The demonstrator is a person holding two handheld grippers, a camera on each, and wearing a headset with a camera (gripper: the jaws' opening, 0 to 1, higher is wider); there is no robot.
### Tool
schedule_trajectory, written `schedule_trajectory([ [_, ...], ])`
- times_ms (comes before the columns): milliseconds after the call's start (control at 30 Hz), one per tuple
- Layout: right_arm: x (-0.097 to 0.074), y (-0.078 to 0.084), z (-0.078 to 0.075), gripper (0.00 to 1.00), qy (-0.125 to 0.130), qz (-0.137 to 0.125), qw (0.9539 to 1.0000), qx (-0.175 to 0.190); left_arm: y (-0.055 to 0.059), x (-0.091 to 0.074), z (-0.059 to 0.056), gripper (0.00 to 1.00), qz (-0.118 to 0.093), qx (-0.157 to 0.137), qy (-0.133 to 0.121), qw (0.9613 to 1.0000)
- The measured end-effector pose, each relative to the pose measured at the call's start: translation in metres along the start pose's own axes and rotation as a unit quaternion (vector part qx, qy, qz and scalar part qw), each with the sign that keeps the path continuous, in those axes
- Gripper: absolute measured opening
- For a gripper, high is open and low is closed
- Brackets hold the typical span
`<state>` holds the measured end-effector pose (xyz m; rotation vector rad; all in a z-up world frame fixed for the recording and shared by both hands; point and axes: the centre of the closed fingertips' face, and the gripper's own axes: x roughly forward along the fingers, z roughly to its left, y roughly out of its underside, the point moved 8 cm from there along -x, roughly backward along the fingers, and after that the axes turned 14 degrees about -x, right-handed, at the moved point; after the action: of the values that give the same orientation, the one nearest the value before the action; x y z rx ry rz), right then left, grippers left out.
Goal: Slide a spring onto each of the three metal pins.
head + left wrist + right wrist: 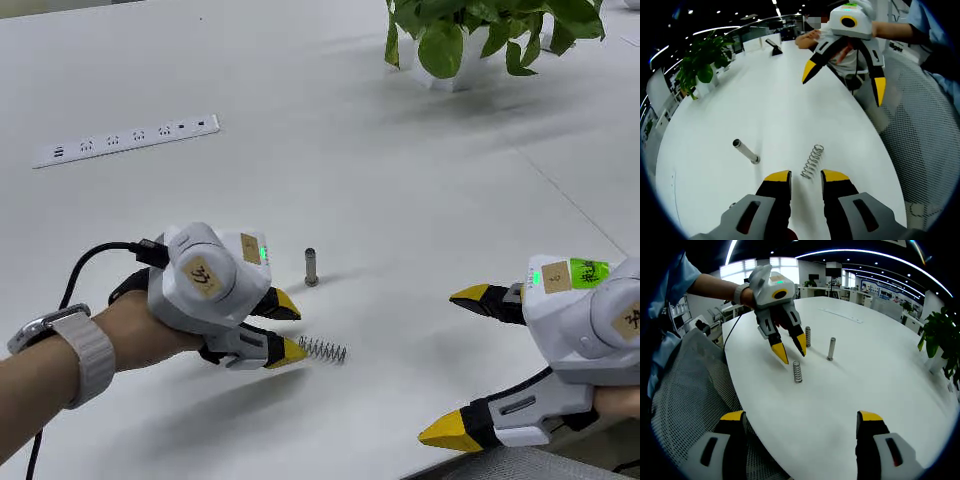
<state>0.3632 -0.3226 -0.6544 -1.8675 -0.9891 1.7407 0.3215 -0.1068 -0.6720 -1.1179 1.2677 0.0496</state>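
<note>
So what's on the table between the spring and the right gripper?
Nothing, just bare white table. In the head view, the stretch from the spring across to the open right gripper holds no other thing.

Lighting is bright and even, from ceiling strip lights (pixel 715 30). Shadows on the white table (pixel 400 200) are soft. Both gripper views bend strongly toward the edges.

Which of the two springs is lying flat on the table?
The spring just ahead of the left gripper; the other spring stands upright behind that gripper.
</note>
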Motion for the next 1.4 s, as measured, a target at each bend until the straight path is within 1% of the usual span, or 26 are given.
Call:
schedule_trajectory([
  [100, 0.000, 0.000, 0.000, 0.91, 0.000, -0.001, 1.0000, 0.001, -0.001, 0.003, 0.000, 0.23, 0.007, 0.014, 0.006, 0.9999],
  [167, 0.000, -0.001, 0.001, 0.91, -0.001, -0.001, 1.0000, 0.002, -0.002, 0.004, 0.000, 0.20, 0.016, 0.036, 0.005, 0.9992],
  [200, 0.000, -0.001, 0.001, 0.91, -0.001, -0.001, 1.0000, 0.003, -0.002, 0.005, 0.001, 0.19, 0.019, 0.042, 0.003, 0.9989],
  [267, 0.000, -0.001, 0.002, 0.91, -0.001, -0.001, 1.0000, 0.003, -0.003, 0.007, 0.000, 0.19, 0.025, 0.045, 0.008, 0.9986],
  [400, 0.000, -0.001, 0.002, 0.91, -0.001, -0.002, 1.0000, 0.005, -0.002, 0.012, 0.000, 0.18, 0.042, 0.064, 0.018, 0.9969],
  [600, 0.001, -0.001, 0.003, 0.90, -0.002, -0.003, 1.0000, 0.007, -0.002, 0.017, 0.000, 0.16, 0.057, 0.079, 0.027, 0.9949],
  [700, 0.001, 0.000, 0.004, 0.90, -0.003, -0.004, 0.9999, 0.009, -0.003, 0.020, 0.000, 0.15, 0.064, 0.084, 0.030, 0.9940],
  [733, 0.001, 0.000, 0.004, 0.90, -0.004, -0.004, 0.9999, 0.009, -0.003, 0.020, 0.000, 0.15, 0.062, 0.083, 0.031, 0.9941],
  [833, 0.001, 0.001, 0.004, 0.90, -0.003, -0.005, 0.9999, 0.011, -0.004, 0.020, 0.001, 0.15, 0.066, 0.079, 0.029, 0.9943],
  [933, 0.001, -0.001, 0.003, 0.89, -0.002, -0.007, 0.9999, 0.007, -0.003, 0.020, 0.002, 0.14, 0.072, 0.072, 0.034, 0.9942],
  [1067, 0.002, -0.004, 0.002, 0.89, -0.001, -0.012, 0.9999, 0.008, -0.004, 0.020, 0.003, 0.14, 0.073, 0.062, 0.034, 0.9948],
  [1167, 0.003, -0.006, 0.003, 0.88, -0.003, -0.014, 0.9999, 0.009, -0.005, 0.020, 0.003, 0.13, 0.077, 0.062, 0.034, 0.9945],
  [1267, 0.005, -0.006, 0.004, 0.88, -0.006, -0.015, 0.9998, 0.009, -0.006, 0.021, 0.002, 0.12, 0.082, 0.070, 0.033, 0.9937],
  [1400, 0.006, -0.007, 0.005, 0.88, -0.008, -0.014, 0.9998, 0.009, -0.005, 0.020, 0.000, 0.11, 0.084, 0.073, 0.024, 0.9935],
])
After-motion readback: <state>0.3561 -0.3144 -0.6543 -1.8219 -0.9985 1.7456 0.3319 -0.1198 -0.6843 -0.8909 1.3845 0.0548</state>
